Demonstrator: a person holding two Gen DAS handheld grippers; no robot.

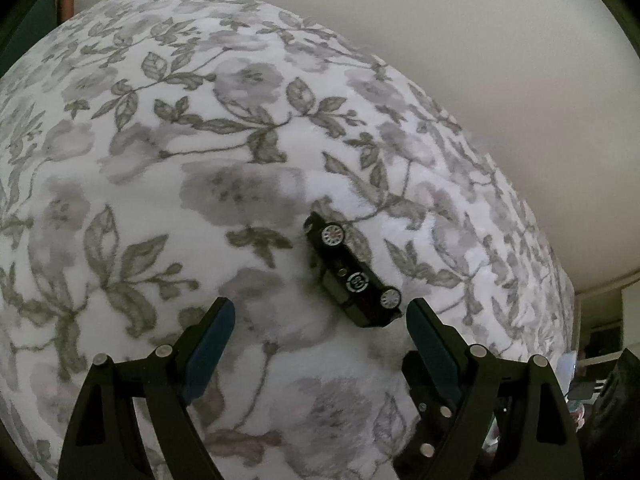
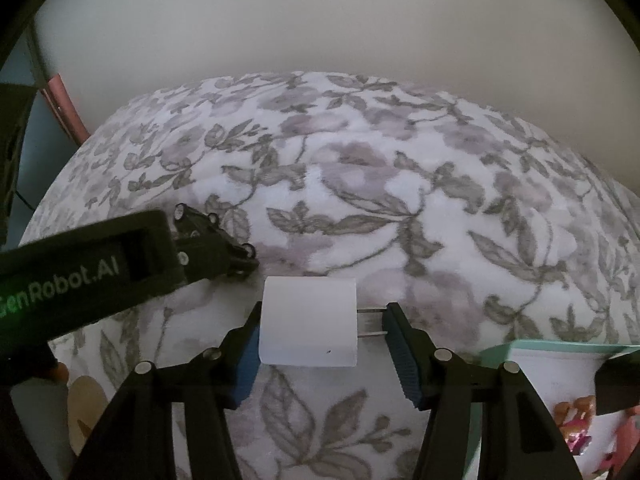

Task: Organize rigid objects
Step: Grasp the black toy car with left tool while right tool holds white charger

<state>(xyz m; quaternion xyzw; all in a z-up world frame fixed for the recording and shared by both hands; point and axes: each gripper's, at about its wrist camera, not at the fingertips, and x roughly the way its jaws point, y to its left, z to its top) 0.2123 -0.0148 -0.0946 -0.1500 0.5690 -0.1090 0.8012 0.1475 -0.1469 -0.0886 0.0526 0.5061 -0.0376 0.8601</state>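
While the left gripper hovers over the white plush blanket printed with grey leaves and mauve flowers, its jaws are spread wide with nothing between them. Its blue-padded fingers point toward a small black toy car with silver-spoked wheels, which lies tipped on its side on the blanket, just ahead of the right-hand fingertip and slightly right of the gap between the fingers.

From the right wrist view, that same left gripper enters from the left edge as a black arm with green lettering, its tip close over the toy car; contact cannot be told from here. Further right, the right gripper holds a white boxy plug-in charger with two metal prongs: its left finger presses the charger's flat side and the right finger meets the prong tips, so the jaws are clamped across it just above the blanket. At the lower right lies a mint-green bordered white tray or box with small pink and orange figures on it.
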